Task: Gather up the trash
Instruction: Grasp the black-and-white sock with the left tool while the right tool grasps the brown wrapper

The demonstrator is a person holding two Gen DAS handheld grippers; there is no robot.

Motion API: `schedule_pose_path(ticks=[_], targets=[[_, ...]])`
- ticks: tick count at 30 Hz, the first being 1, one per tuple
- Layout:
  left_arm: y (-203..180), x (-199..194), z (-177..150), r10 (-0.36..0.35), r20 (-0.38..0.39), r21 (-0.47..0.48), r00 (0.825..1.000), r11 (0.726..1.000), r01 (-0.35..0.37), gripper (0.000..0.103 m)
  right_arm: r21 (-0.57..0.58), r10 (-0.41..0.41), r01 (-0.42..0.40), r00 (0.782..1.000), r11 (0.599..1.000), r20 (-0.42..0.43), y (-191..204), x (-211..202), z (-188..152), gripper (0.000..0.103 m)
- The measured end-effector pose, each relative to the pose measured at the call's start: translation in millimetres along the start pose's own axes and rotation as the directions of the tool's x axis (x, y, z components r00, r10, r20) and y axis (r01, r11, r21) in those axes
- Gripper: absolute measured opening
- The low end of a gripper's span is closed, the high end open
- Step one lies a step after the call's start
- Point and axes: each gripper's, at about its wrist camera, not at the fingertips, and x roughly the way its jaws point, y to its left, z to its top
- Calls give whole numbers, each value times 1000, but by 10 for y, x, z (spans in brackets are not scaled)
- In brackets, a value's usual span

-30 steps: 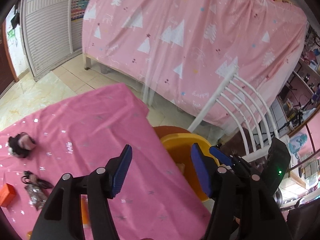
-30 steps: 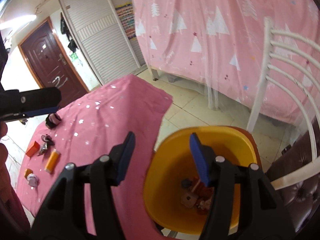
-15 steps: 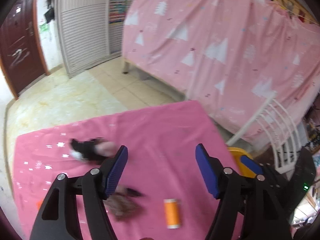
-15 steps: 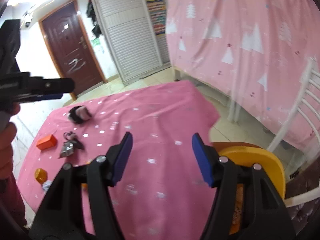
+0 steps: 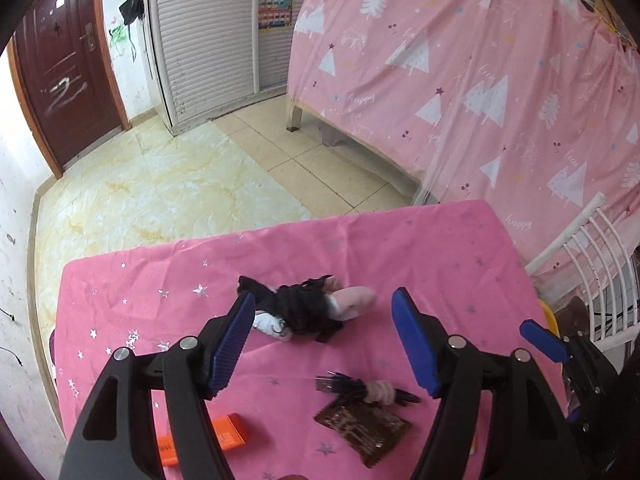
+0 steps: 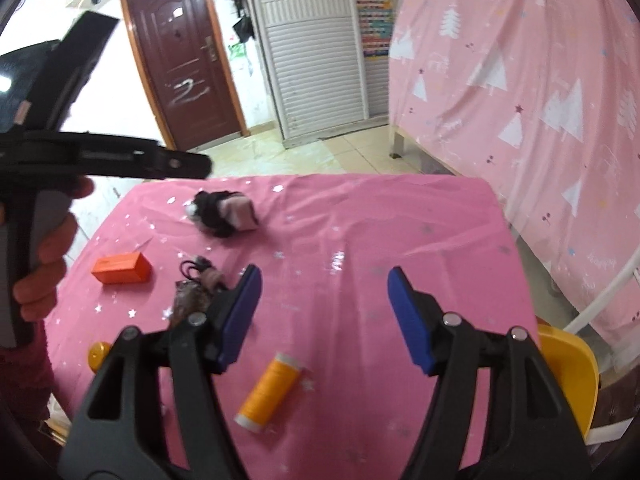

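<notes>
Spool (image 6: 269, 392) and bin (image 6: 572, 364) are seen by the right gripper (image 6: 322, 316) only, jaws opening, empty; left gripper (image 5: 322, 340) is held open, empty, above cloth (image 5: 308, 308).

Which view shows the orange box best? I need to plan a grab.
The right wrist view: the orange box lies whole and unobstructed on the pink cloth. In the left wrist view, the left gripper's finger covers part of it.

Glossy pink tablecloth (image 6: 360, 232); cardboard box (image 6: 122, 268)
</notes>
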Motion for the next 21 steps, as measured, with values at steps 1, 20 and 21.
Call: schedule_pose_path(ticks=[1, 20, 21], targets=[[27, 49, -2, -3, -10, -1, 1000, 1000, 3, 65, -6, 5, -5, 1000, 1000, -2, 29, 15, 9, 63], [-22, 484, -94, 74, -40, 69, 996, 995, -71, 50, -137, 251, -265, 961, 954, -115, 756, 149, -129, 63], [-29, 480, -101, 74, -37, 72, 997, 995, -71, 48, -141, 256, -273, 959, 952, -125, 787, 160, -149, 63]])
